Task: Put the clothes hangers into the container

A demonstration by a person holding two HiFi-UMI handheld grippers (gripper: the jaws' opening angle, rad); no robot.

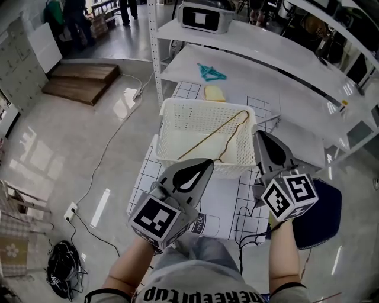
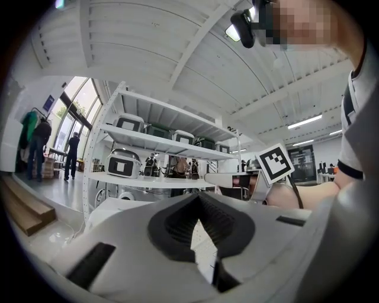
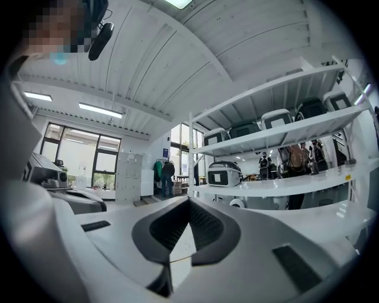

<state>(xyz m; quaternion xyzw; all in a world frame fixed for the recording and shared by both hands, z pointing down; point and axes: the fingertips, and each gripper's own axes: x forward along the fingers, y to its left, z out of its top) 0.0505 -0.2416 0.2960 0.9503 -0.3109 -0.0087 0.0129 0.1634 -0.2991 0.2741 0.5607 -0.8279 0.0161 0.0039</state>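
A white perforated basket (image 1: 172, 127) stands on the gridded table in the head view. A thin gold wire hanger (image 1: 216, 134) lies slantwise inside it, hook toward the near wall. A teal hanger (image 1: 211, 72) lies farther back on the white table under the shelf. My left gripper (image 1: 208, 161) hovers at the basket's near wall, jaws together, nothing in them. My right gripper (image 1: 259, 134) is beside the basket's right near corner, also shut and empty. In the left gripper view the left gripper (image 2: 198, 197) has its jaw tips meeting. The right gripper view shows the right gripper (image 3: 189, 201) the same way.
A yellow pad (image 1: 215, 93) lies behind the basket. White shelving (image 1: 249, 41) holds rice cookers (image 1: 204, 16). A blue seat (image 1: 324, 213) is at the right, a white cable (image 1: 112, 148) and a wooden step (image 1: 83, 80) on the floor at the left. People stand far back.
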